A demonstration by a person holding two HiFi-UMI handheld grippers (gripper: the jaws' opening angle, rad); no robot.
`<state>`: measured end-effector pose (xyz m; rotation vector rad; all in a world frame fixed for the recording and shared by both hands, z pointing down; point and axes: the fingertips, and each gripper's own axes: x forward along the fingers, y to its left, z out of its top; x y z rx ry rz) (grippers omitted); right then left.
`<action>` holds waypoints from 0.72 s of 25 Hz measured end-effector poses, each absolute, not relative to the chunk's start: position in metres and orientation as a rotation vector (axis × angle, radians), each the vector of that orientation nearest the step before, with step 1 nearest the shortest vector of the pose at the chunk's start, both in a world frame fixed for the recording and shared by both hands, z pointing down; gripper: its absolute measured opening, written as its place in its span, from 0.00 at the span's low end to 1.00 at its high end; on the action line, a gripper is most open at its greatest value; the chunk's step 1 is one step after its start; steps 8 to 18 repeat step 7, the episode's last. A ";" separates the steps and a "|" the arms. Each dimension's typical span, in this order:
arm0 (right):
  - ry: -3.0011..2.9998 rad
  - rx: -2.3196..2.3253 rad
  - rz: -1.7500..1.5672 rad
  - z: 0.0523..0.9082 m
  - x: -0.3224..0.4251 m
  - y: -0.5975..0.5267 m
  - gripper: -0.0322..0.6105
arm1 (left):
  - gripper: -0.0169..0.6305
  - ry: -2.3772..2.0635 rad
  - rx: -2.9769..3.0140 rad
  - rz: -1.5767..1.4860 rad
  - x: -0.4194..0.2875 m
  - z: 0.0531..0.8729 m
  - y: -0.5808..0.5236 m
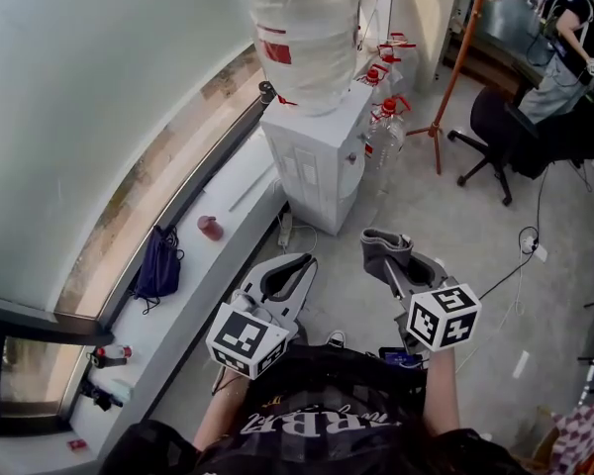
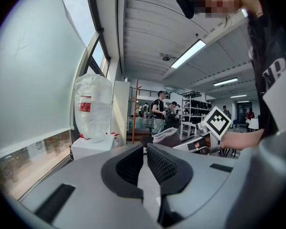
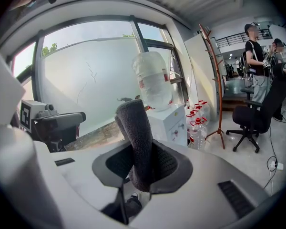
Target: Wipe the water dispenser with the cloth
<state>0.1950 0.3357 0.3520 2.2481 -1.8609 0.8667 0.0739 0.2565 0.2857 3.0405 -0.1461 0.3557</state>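
Item: grey cloth [image 3: 135, 132], a folded, rolled-looking strip of coarse fabric, clamped between the jaws of the right gripper [image 3: 139, 165] and standing upright above them, its top end bent slightly over. Right gripper jaws: pressed against both sides of the cloth, holding it. Left gripper [image 2: 145, 159]: jaws drawn narrow with only a slim gap left, nothing between them, and not touching the cloth. Both grippers are held low and side by side in front of the person, marker cubes toward the body, the left just beside the right. Item: water dispenser [image 1: 317, 156], a white cabinet standing against the window wall, with a large clear inverted bottle [image 1: 302, 28] bearing a red label on top. Relation: the dispenser is ahead of both grippers and well apart from them, roughly between their lines; the cloth does not touch it. Adjacent: several spare water bottles [image 1: 386, 117] with red caps on the floor just beside the dispenser; an orange pole stand [image 1: 460, 57] near them; a black office chair [image 1: 493, 132] further right. Window ledge [image 1: 228, 206], left of the grippers: a dark blue bag [image 1: 158, 265] and a small pink object [image 1: 210, 228]. Background: a person [image 1: 574, 38] at the far upper right of the head view.
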 end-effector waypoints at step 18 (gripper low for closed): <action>-1.858 2.246 0.879 0.347 0.194 0.345 0.21 | 0.09 -0.133 3.036 0.375 0.077 0.279 0.267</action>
